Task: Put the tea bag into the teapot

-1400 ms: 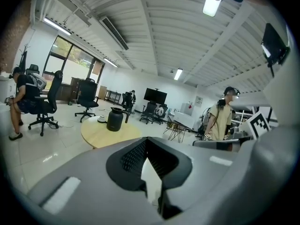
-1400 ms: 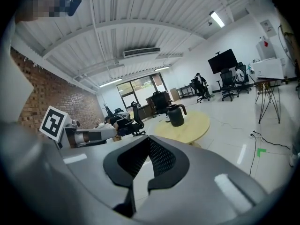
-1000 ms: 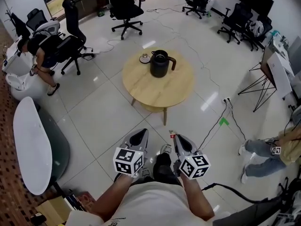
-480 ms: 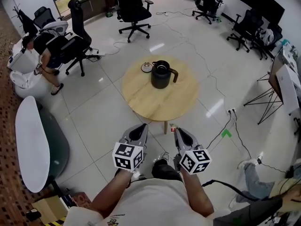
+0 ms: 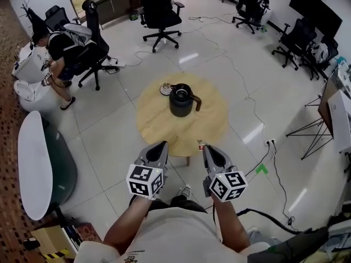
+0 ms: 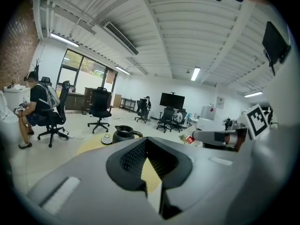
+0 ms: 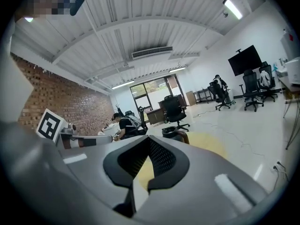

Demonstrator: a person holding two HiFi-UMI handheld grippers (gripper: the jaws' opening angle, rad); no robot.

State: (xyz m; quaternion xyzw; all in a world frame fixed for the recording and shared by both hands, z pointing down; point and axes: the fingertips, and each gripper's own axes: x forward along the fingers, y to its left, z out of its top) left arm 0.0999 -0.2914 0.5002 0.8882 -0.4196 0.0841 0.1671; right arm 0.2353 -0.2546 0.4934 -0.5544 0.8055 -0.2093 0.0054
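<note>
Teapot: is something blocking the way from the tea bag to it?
Nothing visible does. The tea bag is at the right gripper's tip by the table's near edge, and only bare tabletop shows between it and the teapot. The small dish sits beyond the teapot, off that path.

The black teapot (image 5: 181, 100) stood upright and open-topped just beyond the middle of the round wooden table (image 5: 159, 130), handle to the right. The tea bag (image 5: 201, 146), a small red scrap, sat pinched at the right gripper's (image 5: 205, 148) tip, over the table's near edge.
</note>
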